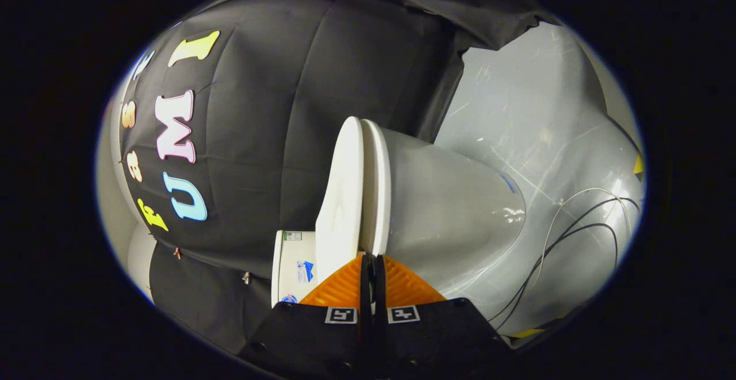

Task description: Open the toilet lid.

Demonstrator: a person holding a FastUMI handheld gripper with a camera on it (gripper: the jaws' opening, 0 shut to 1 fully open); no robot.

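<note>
Gripper fingers pressed together, nothing pinched. Tips sit at the edge of the toilet lid, right at the seam with the seat. Lid down on seat, running toward 12 o'clock. Bowl at 2 o'clock of tips, tank at 9. Cables on floor at 3.

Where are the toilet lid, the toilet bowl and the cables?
Toilet lid [340,196]: gripper view, its flat top.
Toilet bowl [454,207]: gripper view, its outer side.
Cables [575,233]: gripper view, a dark strand on the floor.
</note>
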